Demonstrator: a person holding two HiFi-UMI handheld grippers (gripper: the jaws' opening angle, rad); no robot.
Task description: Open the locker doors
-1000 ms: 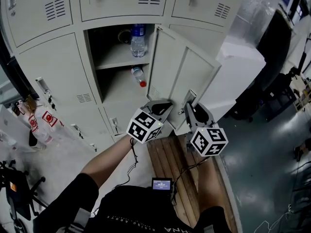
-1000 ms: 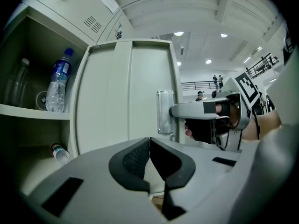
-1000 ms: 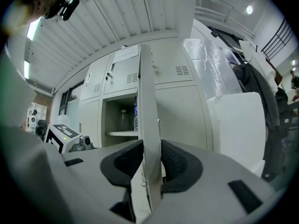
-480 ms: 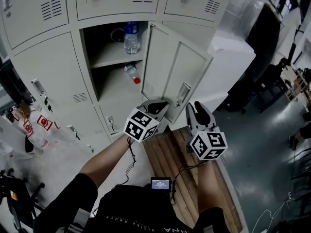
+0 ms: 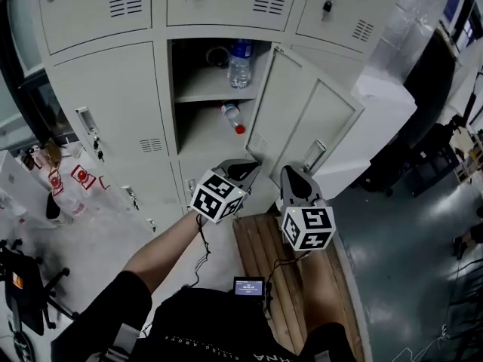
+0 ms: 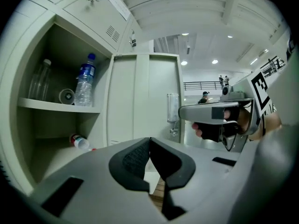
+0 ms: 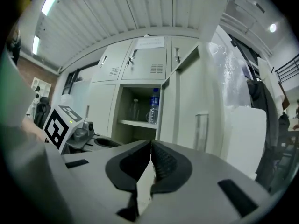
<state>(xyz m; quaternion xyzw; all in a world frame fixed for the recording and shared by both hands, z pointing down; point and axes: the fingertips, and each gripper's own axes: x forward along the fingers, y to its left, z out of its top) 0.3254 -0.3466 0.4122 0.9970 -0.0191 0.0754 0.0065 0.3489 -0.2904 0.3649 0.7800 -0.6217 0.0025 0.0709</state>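
The middle locker door (image 5: 306,119) stands swung open to the right, with its handle (image 5: 314,155) on the lower edge. Inside, a clear bottle (image 5: 239,63) stands upright on the shelf, and a second, red-capped bottle (image 5: 232,117) lies below it. My left gripper (image 5: 251,167) is shut and empty, just below the open compartment. My right gripper (image 5: 291,175) is also shut and empty, and sits below the door handle without touching it. In the left gripper view the door (image 6: 147,97) fills the middle. The right gripper view shows the door's edge (image 7: 187,106) beside the standing bottle (image 7: 153,105).
Closed locker doors (image 5: 113,104) with handles and hanging keys lie to the left and above. A wooden slatted bench (image 5: 260,251) sits under my arms. A white cabinet (image 5: 385,104) stands right of the open door. Bags with red labels (image 5: 64,183) lie at lower left.
My right gripper has drawn back from the door handle and its jaws have shut. The head view has shifted, so the lockers sit further right. The door stays open.
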